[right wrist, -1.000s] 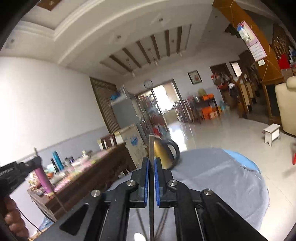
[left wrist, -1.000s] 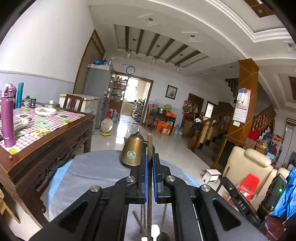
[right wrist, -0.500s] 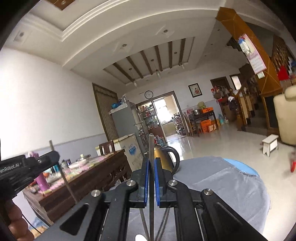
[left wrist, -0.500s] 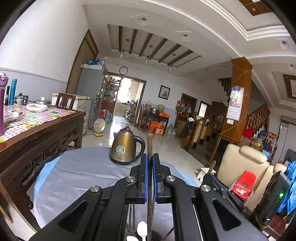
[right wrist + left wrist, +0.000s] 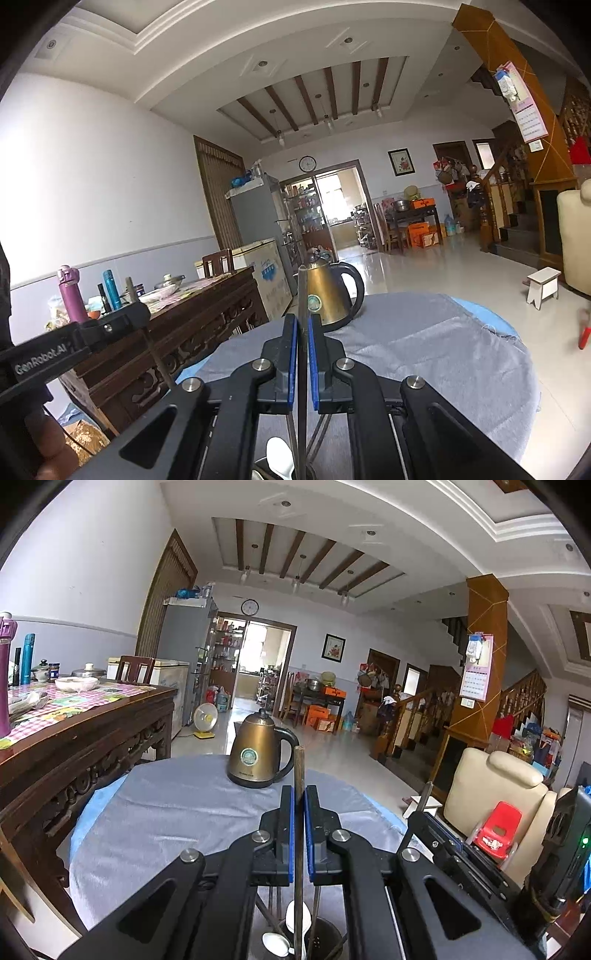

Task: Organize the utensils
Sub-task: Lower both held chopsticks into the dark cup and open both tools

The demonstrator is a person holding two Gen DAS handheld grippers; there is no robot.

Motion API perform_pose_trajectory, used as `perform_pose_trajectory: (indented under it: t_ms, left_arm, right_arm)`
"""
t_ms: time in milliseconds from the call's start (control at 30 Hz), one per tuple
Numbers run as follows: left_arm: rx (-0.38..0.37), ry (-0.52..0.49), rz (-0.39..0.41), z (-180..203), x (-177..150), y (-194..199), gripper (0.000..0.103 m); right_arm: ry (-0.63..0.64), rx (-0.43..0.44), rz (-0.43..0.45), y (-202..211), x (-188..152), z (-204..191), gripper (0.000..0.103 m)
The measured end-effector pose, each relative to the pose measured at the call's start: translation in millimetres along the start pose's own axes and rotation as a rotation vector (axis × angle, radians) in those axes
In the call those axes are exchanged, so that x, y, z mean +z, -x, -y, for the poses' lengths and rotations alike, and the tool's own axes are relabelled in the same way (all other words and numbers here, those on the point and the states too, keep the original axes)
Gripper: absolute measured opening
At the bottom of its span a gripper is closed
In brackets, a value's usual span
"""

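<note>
My left gripper (image 5: pixel 299 794) is shut on a brown chopstick (image 5: pixel 299 768) held upright, its lower end over a dark utensil holder (image 5: pixel 321 941) that holds white spoons (image 5: pixel 275 943) and other sticks. My right gripper (image 5: pixel 302 321) is shut on a second chopstick (image 5: pixel 302 291), also upright, above the same holder with a white spoon (image 5: pixel 279 456). The left gripper shows at the left of the right wrist view (image 5: pixel 127 317); the right gripper shows at the right of the left wrist view (image 5: pixel 428 812).
A bronze kettle (image 5: pixel 256 753) stands at the far side of the round table with grey cloth (image 5: pixel 166 812). A carved wooden table (image 5: pixel 85 720) with bottles and bowls is to the left. A cream armchair (image 5: pixel 491 797) and red toy chair stand to the right.
Both grippers have tilted down and lowered their chopsticks toward the holder. The kettle and table cloth now sit higher and fuller in both views.
</note>
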State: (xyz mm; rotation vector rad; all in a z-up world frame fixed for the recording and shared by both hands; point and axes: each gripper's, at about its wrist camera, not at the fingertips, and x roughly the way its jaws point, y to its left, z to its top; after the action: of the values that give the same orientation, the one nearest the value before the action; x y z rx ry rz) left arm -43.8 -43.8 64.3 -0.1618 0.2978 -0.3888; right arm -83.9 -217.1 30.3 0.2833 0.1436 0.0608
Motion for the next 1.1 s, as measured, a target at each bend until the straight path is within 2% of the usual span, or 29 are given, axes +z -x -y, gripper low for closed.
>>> perform_pose_trajectory:
  t_ms: [533, 1100]
  left_arm:
    - [0.059, -0.045, -0.105, 11.1, -13.1, -4.5, 0.005]
    - [0.084, -0.032, -0.142, 6.4, -16.2, -5.4, 0.005]
  right_arm:
    - [-0.025, 0.014, -0.079, -2.5, -13.2, 5.9, 0.007]
    - [-0.014, 0.023, -0.104, -1.6, -23.3, 3.0, 0.007]
